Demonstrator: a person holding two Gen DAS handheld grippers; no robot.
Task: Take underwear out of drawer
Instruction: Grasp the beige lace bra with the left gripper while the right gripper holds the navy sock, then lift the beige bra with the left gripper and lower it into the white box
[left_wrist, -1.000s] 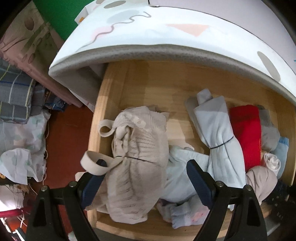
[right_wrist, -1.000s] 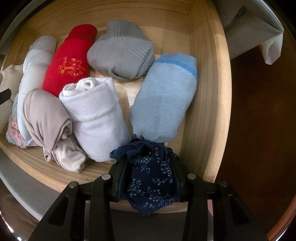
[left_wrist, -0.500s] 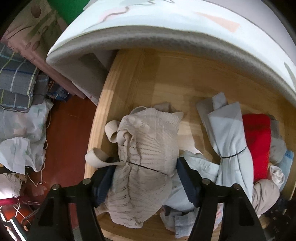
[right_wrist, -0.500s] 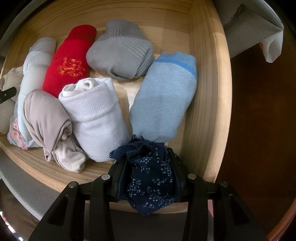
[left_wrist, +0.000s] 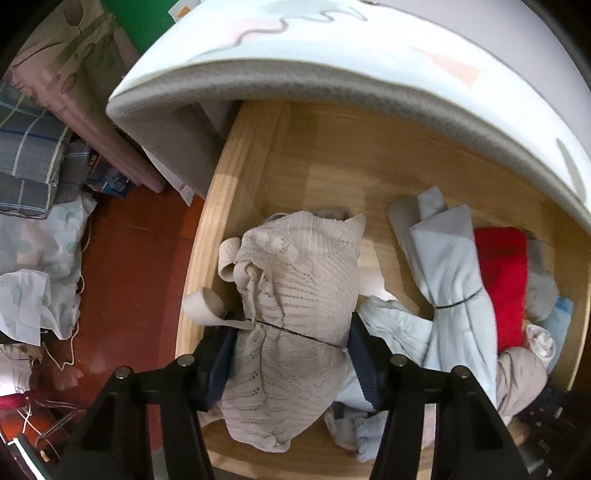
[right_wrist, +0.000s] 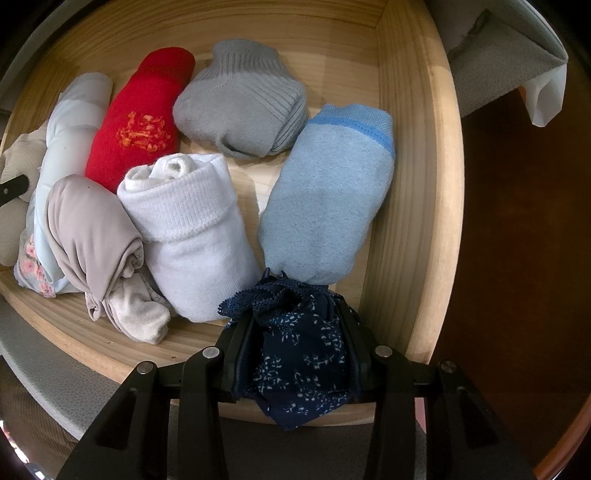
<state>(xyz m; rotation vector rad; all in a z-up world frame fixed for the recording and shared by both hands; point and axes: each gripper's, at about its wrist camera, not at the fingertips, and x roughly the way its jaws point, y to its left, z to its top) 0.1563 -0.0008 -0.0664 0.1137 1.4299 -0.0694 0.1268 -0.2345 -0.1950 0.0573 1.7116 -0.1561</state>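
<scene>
Below, the light wooden drawer (left_wrist: 236, 184) lies open under both downward-pointing tools. The left gripper (left_wrist: 291, 363) — jaws just closing in — now has its dark blue pads against both flanks of the beige lace-knit underwear bundle (left_wrist: 303, 295), which is tied with a thin black band and lies near the drawer's left wall, beside a pale blue rolled garment (left_wrist: 454, 280). The right gripper (right_wrist: 295, 354) is clamped on the crumpled navy floral-print underwear (right_wrist: 299, 354) at the drawer's front right corner — touching a light blue rolled sock (right_wrist: 328, 206), with white (right_wrist: 192, 229), grey (right_wrist: 243, 107) and red rolled socks (right_wrist: 140, 122) alongside.
</scene>
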